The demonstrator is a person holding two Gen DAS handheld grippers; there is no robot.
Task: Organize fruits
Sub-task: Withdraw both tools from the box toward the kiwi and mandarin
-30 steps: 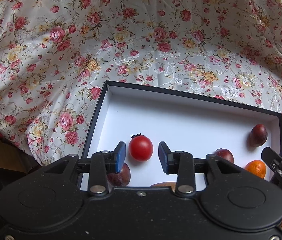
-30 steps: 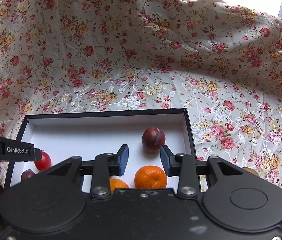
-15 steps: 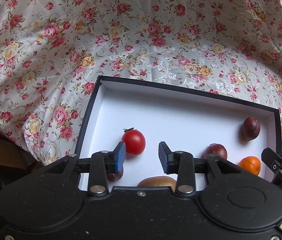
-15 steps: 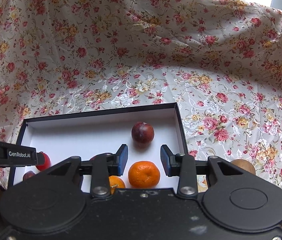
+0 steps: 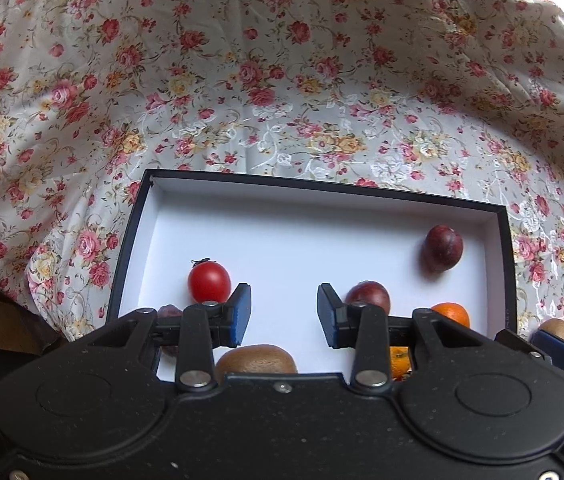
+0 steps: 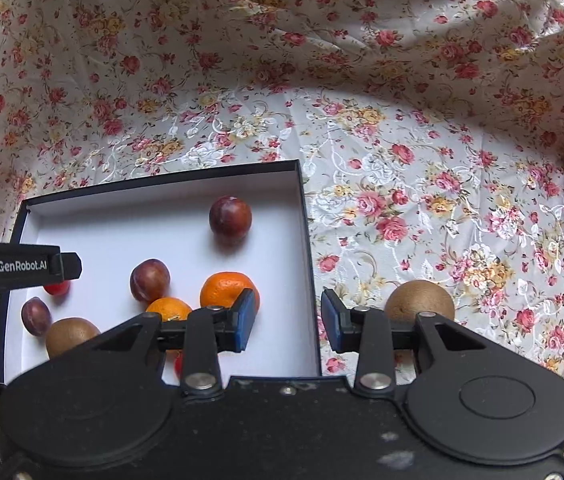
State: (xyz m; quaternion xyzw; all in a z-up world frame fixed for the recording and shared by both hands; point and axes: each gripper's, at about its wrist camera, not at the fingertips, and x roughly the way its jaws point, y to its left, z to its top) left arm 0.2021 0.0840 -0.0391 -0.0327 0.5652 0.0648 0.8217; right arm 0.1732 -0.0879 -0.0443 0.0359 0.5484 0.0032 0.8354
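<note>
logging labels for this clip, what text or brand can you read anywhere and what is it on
"GenRobot.AI": white print on the side of the left gripper, where it reaches in over the box in the right wrist view.
Tiny pale print on the box's right wall in the left wrist view: too small to read.
No other text on the fruit, the floral cloth or the right gripper.

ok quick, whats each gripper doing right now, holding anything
Left gripper: jaws open, holding nothing, above the box.
Right gripper: jaws open, holding nothing, over the box's right wall.
</note>
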